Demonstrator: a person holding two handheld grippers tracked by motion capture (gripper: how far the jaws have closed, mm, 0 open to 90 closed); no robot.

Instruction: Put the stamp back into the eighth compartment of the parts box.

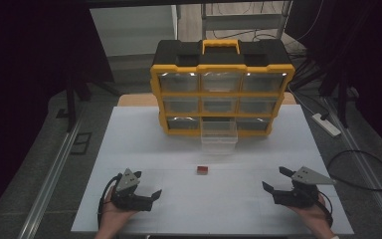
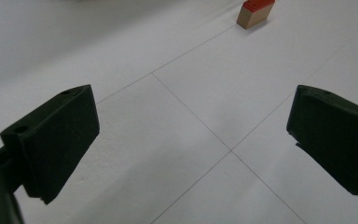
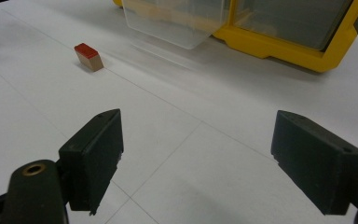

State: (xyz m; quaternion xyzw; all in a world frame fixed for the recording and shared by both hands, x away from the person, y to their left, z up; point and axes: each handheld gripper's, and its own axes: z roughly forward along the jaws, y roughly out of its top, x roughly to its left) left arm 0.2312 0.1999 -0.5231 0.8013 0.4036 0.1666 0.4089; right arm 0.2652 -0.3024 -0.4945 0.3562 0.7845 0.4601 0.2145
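Two grippers rest low in the high view, the left gripper point(image 1: 138, 195) at lower left and the right gripper point(image 1: 278, 185) at lower right, each in a hand cut off by the bottom edge. Both have their fingers spread wide with nothing between them; in each gripper view only bare table point(image 1: 238, 199) shows in the gap.

Between them, just above the middle of the lower half of the high view, lies the block point(image 1: 202, 170), well apart from both grippers and alone on the table. It is small and dim there, so its shape is hard to read. In the right gripper view the block point(image 3: 89, 56) sits at upper left, red on top with pale wood sides, its long axis running from upper left to lower right. In the left gripper view the block point(image 2: 255, 12) is at the top edge, with its upper part cut off.

Behind it stands the cabinet point(image 1: 222, 94), yellow and black, with one clear drawer point(image 1: 219, 135) pulled out at bottom centre. The contents of the drawers cannot be made out. In the right gripper view the drawer point(image 3: 172, 21) and cabinet are cut off by the top edge.
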